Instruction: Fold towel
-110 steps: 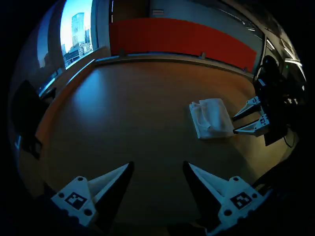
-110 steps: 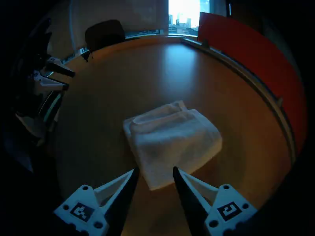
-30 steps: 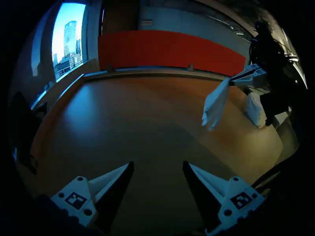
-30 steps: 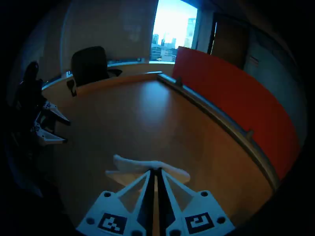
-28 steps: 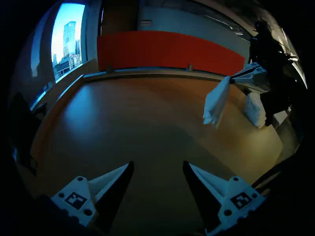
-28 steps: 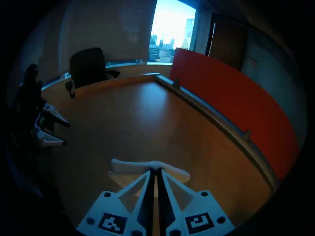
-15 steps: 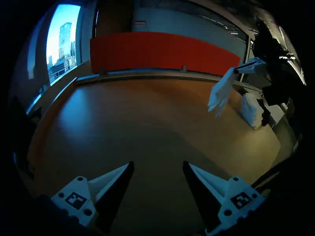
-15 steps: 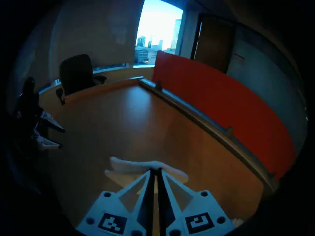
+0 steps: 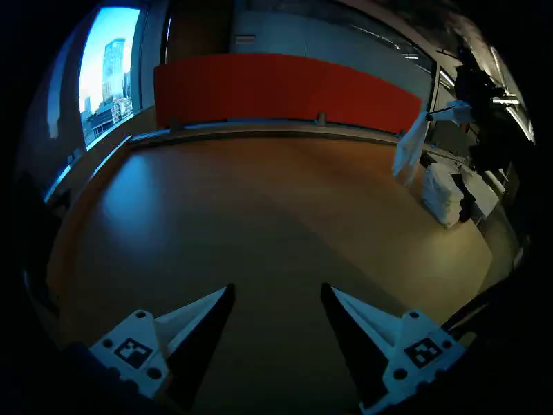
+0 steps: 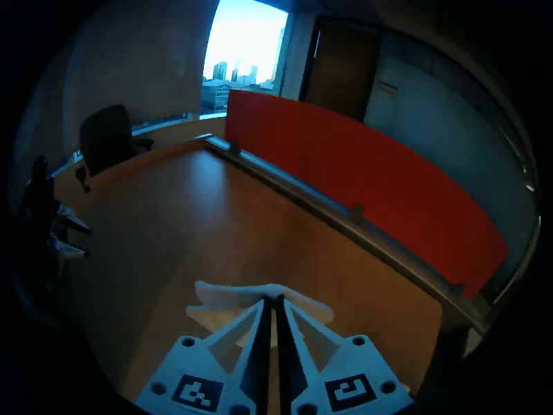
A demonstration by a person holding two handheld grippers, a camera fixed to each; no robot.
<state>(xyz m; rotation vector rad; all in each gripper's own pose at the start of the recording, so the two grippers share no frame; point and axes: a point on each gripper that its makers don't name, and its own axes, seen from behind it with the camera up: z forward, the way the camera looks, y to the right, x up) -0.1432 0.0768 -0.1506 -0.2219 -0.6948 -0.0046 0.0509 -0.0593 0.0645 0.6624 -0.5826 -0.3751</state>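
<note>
The right gripper [image 10: 274, 301] is clamped on the towel [image 10: 228, 292], which hangs in the air above the far end of the table [image 9: 263, 200]. The left gripper [image 9: 276, 289] hovers over the table's near side, fingers apart. This looks like the carrying-off step. The next move probably calls for laying the towel flat on the stack of towels [image 9: 442, 197] just beyond the table's end.
</note>
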